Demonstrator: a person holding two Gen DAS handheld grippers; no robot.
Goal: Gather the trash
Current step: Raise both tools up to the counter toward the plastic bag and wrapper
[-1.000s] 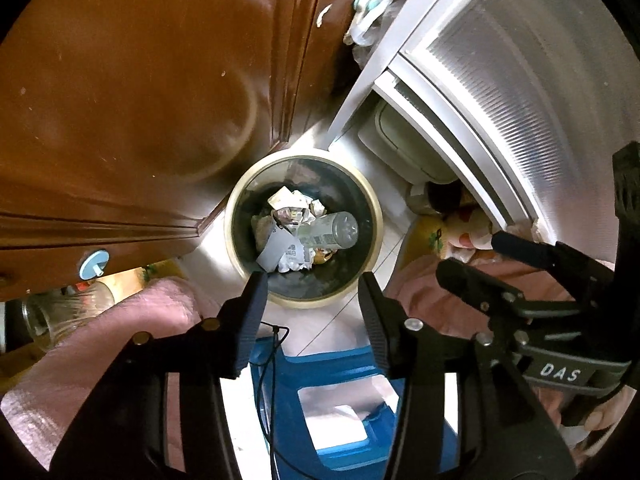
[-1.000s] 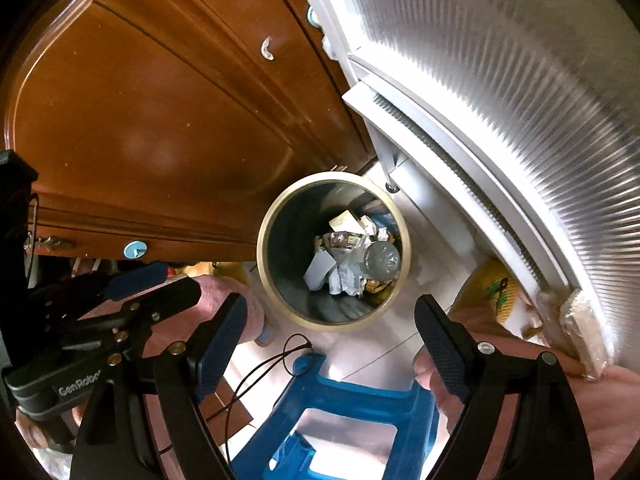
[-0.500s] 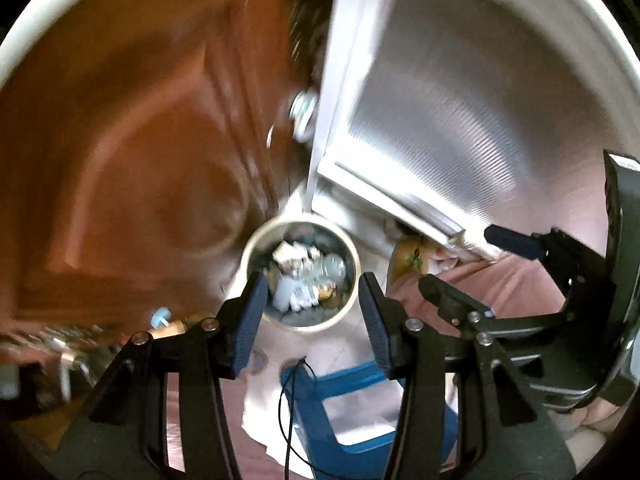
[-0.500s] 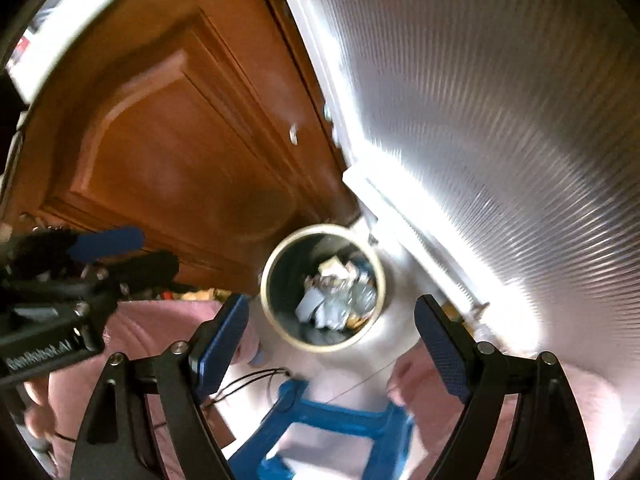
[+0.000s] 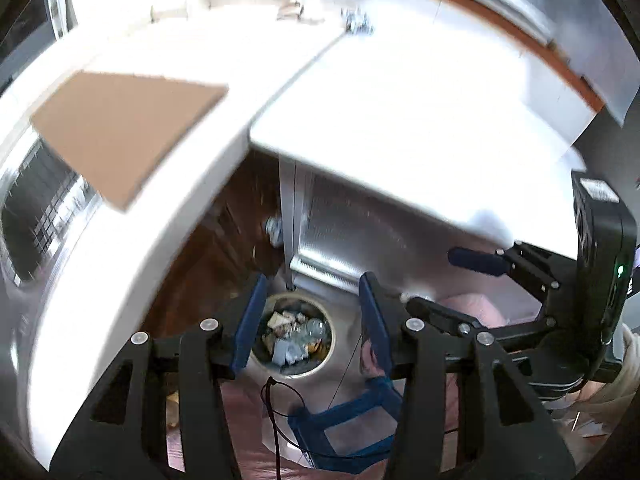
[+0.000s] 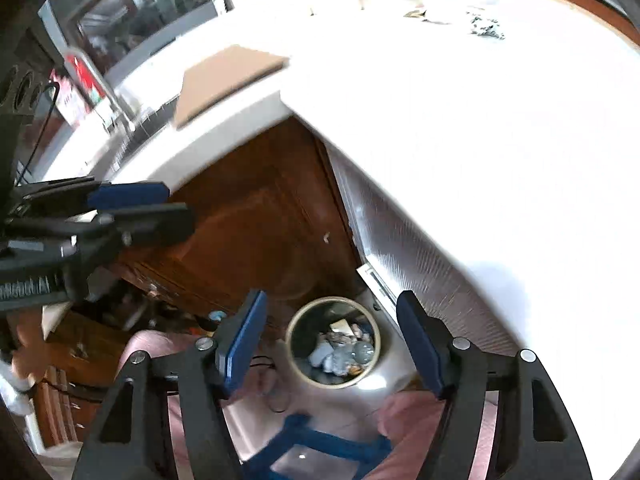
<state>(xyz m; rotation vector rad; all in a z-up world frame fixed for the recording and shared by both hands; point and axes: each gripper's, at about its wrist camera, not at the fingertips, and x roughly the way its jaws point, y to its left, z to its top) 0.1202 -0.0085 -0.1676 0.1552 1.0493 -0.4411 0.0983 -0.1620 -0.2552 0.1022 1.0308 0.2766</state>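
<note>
A round trash bin point(image 5: 297, 334) point(image 6: 335, 342) stands on the floor far below, holding crumpled paper and a clear plastic bottle point(image 6: 362, 350). My left gripper point(image 5: 310, 316) hangs high above it, jaws apart with nothing between them. The right gripper point(image 6: 332, 334) is also well above the bin and its jaws are closing on empty air. Each gripper shows in the other's view: the right one point(image 5: 480, 260) at the right edge, the left one point(image 6: 132, 196) at the left edge. Small scraps of litter point(image 6: 486, 26) lie at the far end of the white tabletop point(image 6: 460, 112).
A brown cardboard sheet point(image 5: 120, 128) lies on the white counter point(image 5: 120, 280) to the left. Brown wooden cabinet doors point(image 6: 248, 224) and a ribbed metal panel point(image 5: 360, 236) stand below the tabletop. A blue stool point(image 5: 348, 424) and a person's pink-clad legs point(image 6: 404, 412) are beside the bin.
Both grippers have risen far above the bin, so the counter and tabletop now show. The bin looks much smaller. The right gripper's jaws have narrowed.
</note>
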